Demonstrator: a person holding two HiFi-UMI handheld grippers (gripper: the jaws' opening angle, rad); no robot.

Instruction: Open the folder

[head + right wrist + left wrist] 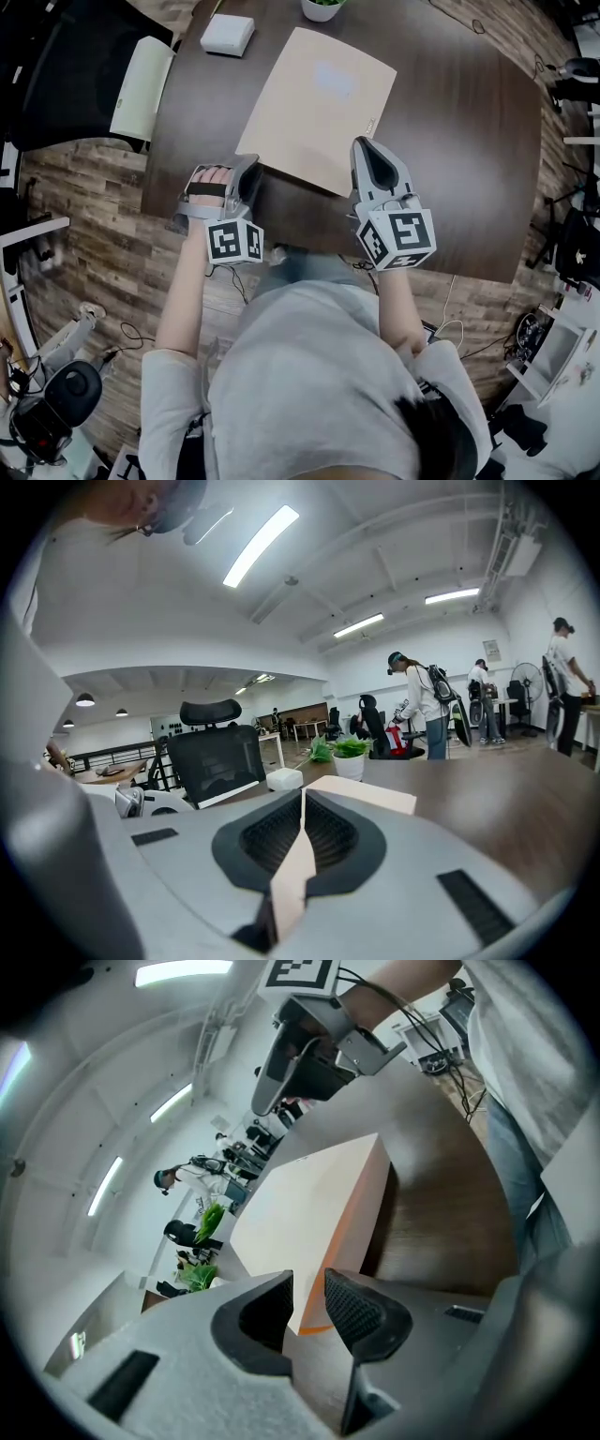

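Note:
A tan folder (319, 108) lies closed on the dark wooden table (469, 141). My left gripper (247, 172) is at the folder's near left corner. In the left gripper view its jaws (307, 1302) stand open, with the folder's (309, 1213) orange-edged corner in the gap and the pads clear of it. My right gripper (373, 155) is at the near right corner. In the right gripper view it (302, 832) is shut on a tan edge of the folder (361, 794), which runs pinched between the pads. The right gripper (300, 1054) also shows beyond the folder in the left gripper view.
A white box (228, 35) and a potted plant (322, 7) stand at the table's far edge beyond the folder. An office chair (141, 84) is at the table's left side. Cables and equipment lie on the floor around. People stand far off in the room (422, 700).

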